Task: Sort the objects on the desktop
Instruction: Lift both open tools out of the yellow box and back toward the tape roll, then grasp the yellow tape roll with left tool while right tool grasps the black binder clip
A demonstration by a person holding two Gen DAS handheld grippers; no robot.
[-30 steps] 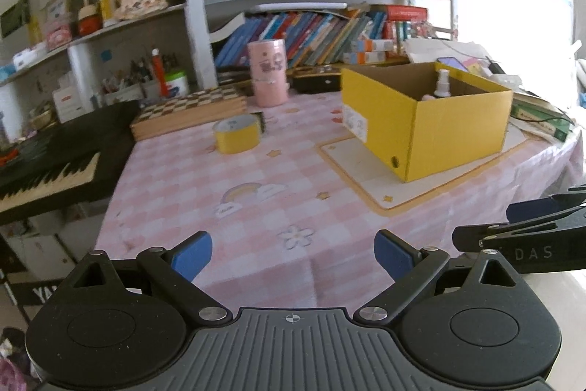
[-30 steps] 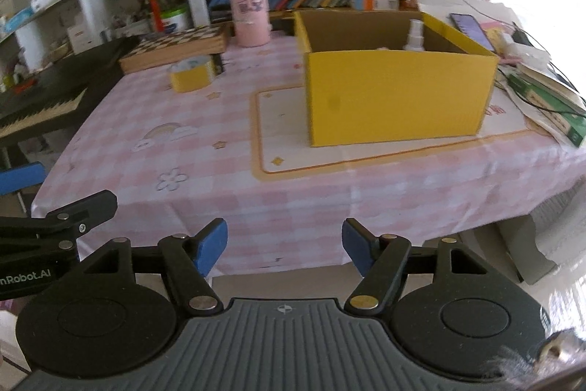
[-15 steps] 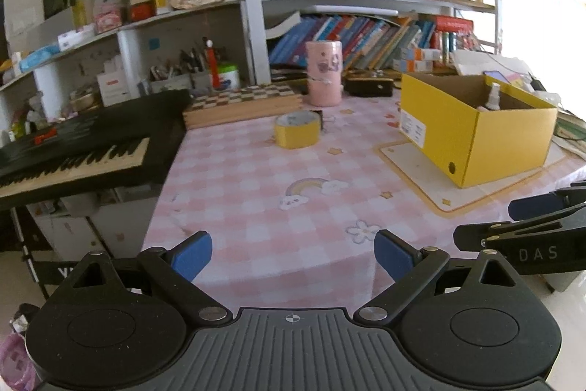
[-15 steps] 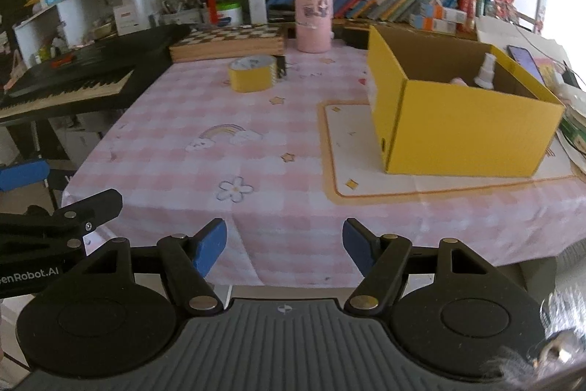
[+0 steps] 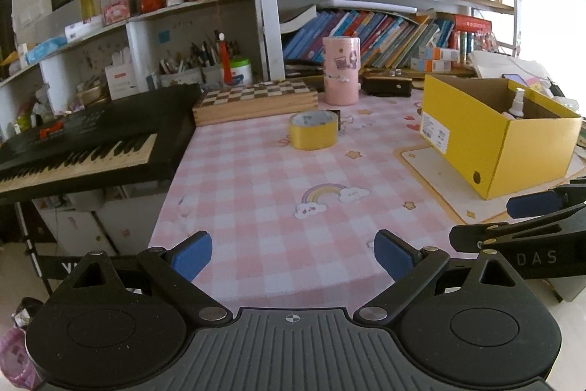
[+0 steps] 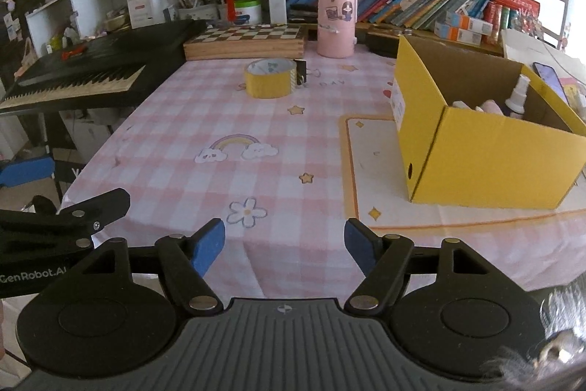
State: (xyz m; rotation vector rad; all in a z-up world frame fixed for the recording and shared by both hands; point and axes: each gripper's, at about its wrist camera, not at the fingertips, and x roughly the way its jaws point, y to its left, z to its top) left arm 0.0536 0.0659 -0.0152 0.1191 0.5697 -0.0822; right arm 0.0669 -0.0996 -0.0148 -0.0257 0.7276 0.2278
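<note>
I hold both grippers, left gripper (image 5: 293,253) and right gripper (image 6: 284,244), empty and wide apart, at the near table edge; the approach step is in hand; next I must reach far to the yellow tape roll (image 6: 270,77), bound, I judge, for the yellow box (image 6: 487,152).

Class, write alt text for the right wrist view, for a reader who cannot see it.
An open right gripper, holding nothing, faces a pink checked table. A yellow tape roll lies at the far side, a yellow box holding a spray bottle stands to the right, and the left gripper shows at the left edge.
</note>
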